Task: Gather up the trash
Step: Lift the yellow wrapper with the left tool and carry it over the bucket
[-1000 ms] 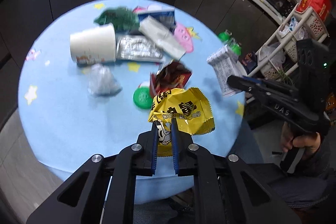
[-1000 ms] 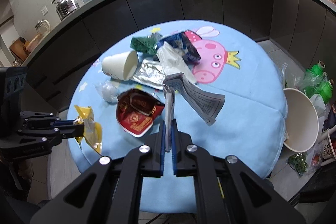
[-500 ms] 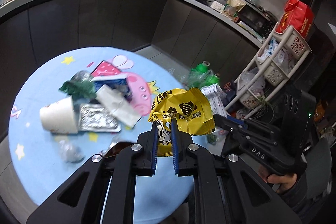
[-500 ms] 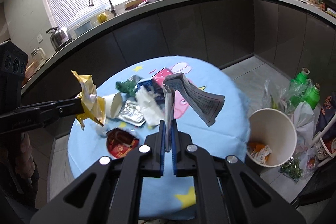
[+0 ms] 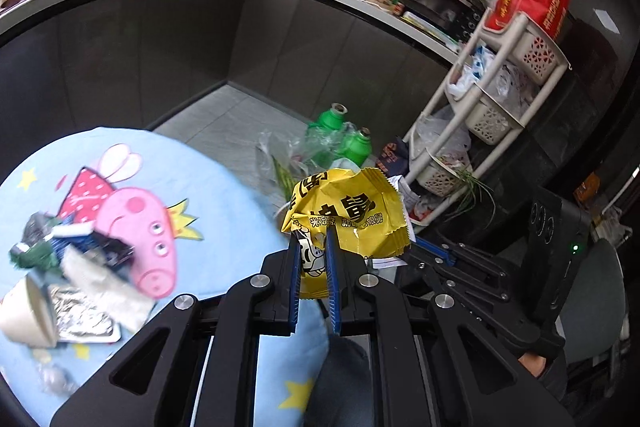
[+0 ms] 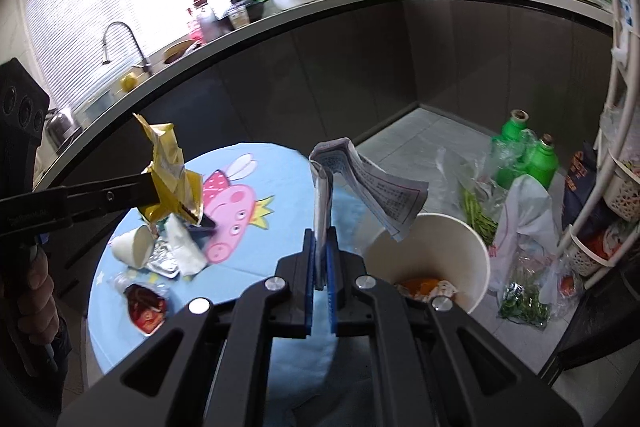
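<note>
My left gripper [image 5: 313,247] is shut on a crumpled yellow snack wrapper [image 5: 352,215] and holds it in the air past the table's right edge; the wrapper also shows in the right wrist view [image 6: 170,175]. My right gripper [image 6: 320,247] is shut on a folded printed paper [image 6: 372,187], held just left of and above the white paper bin [image 6: 432,247], which has orange scraps inside. More trash lies on the round blue table [image 6: 280,259]: a paper cup [image 6: 134,249], a foil tray [image 6: 164,261], a white wrapper [image 6: 186,251], a red packet [image 6: 146,309].
Green bottles [image 6: 528,155] and plastic bags with greens [image 6: 524,291] lie on the floor right of the bin. A white rack of baskets [image 5: 492,91] stands at the right. Dark cabinets and a loaded counter curve behind.
Both grippers have swung right, away from the table, each carrying its piece. The bin has come close under the right gripper, and the paper now hangs by its rim.
</note>
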{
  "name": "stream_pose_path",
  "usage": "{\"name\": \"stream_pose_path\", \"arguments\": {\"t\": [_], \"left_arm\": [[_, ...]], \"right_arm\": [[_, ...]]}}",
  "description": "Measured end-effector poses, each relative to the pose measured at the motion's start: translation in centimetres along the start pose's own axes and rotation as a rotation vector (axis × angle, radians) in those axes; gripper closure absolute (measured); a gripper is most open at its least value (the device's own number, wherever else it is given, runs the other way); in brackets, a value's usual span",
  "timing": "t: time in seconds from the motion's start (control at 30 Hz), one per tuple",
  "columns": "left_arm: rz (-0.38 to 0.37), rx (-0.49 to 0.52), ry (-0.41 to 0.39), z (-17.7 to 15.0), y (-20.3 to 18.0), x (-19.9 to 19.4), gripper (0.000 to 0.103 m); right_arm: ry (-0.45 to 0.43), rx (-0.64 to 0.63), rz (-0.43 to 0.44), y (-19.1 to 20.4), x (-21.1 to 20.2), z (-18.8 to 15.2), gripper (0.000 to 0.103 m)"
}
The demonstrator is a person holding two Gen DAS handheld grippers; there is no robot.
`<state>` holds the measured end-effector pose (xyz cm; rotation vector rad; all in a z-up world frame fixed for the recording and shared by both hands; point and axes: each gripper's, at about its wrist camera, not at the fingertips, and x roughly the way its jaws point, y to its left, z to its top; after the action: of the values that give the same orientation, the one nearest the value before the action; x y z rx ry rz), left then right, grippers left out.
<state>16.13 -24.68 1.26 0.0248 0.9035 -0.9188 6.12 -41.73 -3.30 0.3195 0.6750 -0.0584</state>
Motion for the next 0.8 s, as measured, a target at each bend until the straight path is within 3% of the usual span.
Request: {"name": "stream_pose_path", "arguments": {"t": [0.37,0.8], "left_arm": [[-0.050,0.022,0.133,2.2,-2.7,11.2,0.092],[0.000,0.019,0.261,1.6,-1.6,21.3,0.092]], "right_arm": [[0.070,0.125,-0.082,-8.2,3.8,-2.3,0.096],[0.143,0.209,-0.085,-12.7,8.9,-4.3,0.096]]}}
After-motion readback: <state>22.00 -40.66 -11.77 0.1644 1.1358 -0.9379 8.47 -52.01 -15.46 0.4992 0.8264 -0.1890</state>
